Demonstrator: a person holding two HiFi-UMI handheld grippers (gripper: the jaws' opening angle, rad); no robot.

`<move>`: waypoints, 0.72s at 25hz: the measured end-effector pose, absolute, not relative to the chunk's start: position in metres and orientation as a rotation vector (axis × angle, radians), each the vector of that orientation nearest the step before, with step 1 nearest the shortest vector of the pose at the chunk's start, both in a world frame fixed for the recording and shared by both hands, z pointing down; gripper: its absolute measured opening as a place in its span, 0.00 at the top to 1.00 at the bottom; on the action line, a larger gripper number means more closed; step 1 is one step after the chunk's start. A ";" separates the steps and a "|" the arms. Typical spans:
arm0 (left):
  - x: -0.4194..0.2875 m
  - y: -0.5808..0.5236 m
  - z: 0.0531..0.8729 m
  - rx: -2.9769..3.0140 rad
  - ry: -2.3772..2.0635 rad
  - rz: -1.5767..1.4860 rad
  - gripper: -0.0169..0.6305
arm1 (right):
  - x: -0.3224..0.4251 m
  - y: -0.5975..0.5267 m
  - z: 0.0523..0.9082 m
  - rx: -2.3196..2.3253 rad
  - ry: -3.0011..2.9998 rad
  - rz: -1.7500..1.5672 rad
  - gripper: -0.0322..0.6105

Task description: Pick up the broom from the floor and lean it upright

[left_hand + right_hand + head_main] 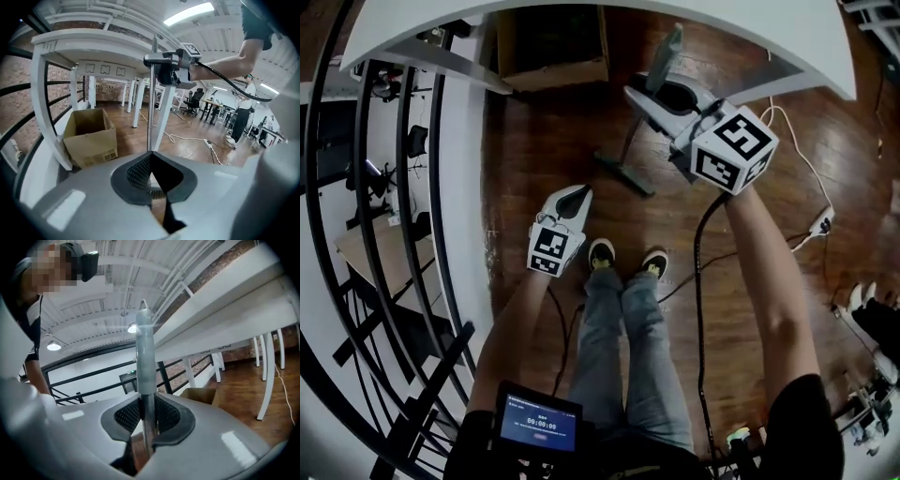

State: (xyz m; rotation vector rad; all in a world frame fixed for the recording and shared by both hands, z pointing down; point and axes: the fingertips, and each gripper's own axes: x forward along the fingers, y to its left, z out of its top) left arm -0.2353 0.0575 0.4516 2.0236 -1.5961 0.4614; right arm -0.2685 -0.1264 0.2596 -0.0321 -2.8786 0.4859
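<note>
The broom stands nearly upright. Its dark head [623, 172] rests on the wooden floor, and its grey handle grip [668, 52] rises above my right gripper [659, 94], which is shut on the pole. In the right gripper view the pole [144, 357] runs straight up between the ribbed pads of the right gripper [146, 411], pinched tight. My left gripper [575, 195] hangs lower and to the left, shut, nothing in it. From the left gripper [151, 158] I see the thin pole [151, 103] ahead, with the right gripper [171, 65] clamped high on it.
A white table [825, 56] spans the top, its legs [47, 108] close by. An open cardboard box [551, 47] [91, 136] sits under it. A black railing [394, 187] runs along the left. A power strip and cable [820, 223] lie on the right. The person's shoes [602, 253] stand behind the broom head.
</note>
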 end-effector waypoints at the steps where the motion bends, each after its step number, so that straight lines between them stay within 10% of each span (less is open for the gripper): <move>1: -0.238 0.059 0.452 2.012 -1.603 0.451 0.95 | -0.273 -0.130 0.262 -0.053 -2.874 0.488 0.85; 18: -0.241 0.051 0.454 2.040 -1.570 0.466 0.95 | -0.274 -0.169 0.282 0.078 -2.855 0.611 0.74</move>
